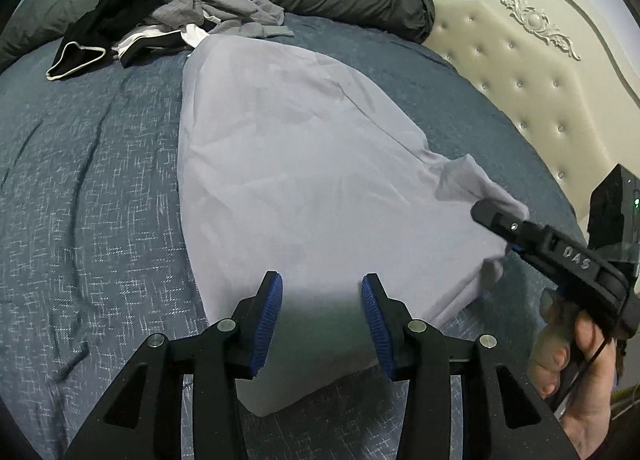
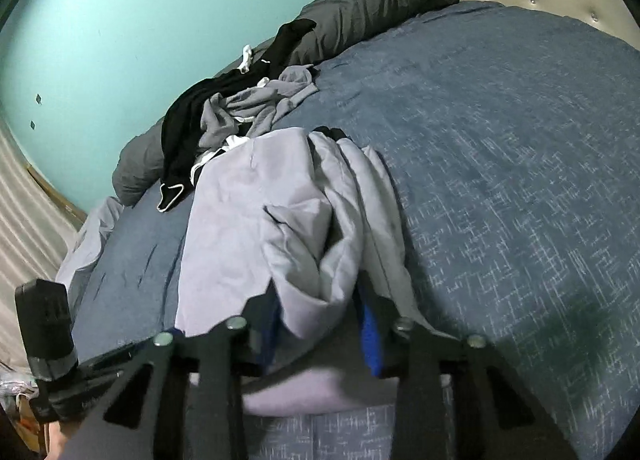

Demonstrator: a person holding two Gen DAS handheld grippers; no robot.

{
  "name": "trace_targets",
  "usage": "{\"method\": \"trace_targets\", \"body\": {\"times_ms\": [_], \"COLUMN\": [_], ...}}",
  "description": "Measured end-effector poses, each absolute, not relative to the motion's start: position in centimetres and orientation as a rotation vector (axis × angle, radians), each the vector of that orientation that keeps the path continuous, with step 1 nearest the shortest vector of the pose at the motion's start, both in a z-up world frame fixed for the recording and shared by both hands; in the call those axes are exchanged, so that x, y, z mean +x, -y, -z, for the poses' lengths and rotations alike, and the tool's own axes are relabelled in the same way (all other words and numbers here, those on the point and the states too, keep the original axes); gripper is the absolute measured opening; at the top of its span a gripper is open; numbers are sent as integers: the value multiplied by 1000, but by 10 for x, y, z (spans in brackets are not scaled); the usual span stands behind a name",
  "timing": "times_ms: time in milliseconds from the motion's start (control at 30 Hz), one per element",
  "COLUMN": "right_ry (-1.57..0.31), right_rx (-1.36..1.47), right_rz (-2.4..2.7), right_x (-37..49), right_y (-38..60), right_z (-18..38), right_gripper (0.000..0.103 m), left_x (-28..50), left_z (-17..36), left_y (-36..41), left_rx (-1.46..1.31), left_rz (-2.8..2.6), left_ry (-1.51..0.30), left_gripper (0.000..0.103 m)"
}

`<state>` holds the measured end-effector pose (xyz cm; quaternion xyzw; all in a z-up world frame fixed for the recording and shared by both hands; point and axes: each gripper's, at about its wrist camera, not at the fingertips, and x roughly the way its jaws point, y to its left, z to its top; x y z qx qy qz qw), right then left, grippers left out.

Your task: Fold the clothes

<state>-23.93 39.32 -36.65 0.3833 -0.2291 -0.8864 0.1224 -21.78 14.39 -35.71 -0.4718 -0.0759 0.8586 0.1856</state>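
While the shirt (image 1: 304, 164) lies on the bed (image 1: 100, 164), clothes (image 1: 168, 8) pile beyond

- Left gripper (image 1: 322, 296): black angular arms, round silver screws, ribbed blue pads on the fingers (image 1: 267, 324).
- Right gripper (image 1: 486, 212): black, white raised letters "DAS", small green light on its boxy housing.

**Bedroom with teal wall and tufted headboard**

A bed (image 1: 100, 180) fills the room, covered in a blue spread flecked with pale crosshatch. A dark grey duvet (image 1: 352, 0) lies rolled along its far edge against a teal wall (image 2: 120, 20). A cream button-tufted headboard (image 1: 520, 72) carries carved scrollwork. Pale striped fabric (image 2: 24, 220) hangs beside the wall.
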Motion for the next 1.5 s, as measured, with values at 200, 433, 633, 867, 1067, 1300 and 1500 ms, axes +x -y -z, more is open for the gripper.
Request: {"method": "trace_targets", "body": {"times_ms": [200,433,633,867,1067,1300,1500], "right_ry": [803,938,1047,899,679,719,676], "right_rx": [1044,1183,1185,928,989,1221,1361], "right_rz": [2573,2528,2531,2603,2576,2585,2605], "right_x": [-224,-216,-214,-212,-222,-240,-242], "right_y": [-411,-430,-448,-447,-415,-421,-420], "right_z": [365,392,394,349,350,398,425], "right_gripper": [8,11,31,38,14,0,0], "left_x": [-217,-216,-215,-213,-211,-208,-205], "left_z": [358,373,377,377,378,382,387], "left_y": [-147,-152,-155,-154,-154,-154,-151], "left_rx": [-1348,-1395,-1405,-1397,-1390,-1372,-1356], "left_rz": [-2421,-2410,-2421,-2423,-2417,-2404,-2381], "left_ry": [190,153,120,118,117,115,143], "left_gripper": [45,45,45,45,45,45,45]}}
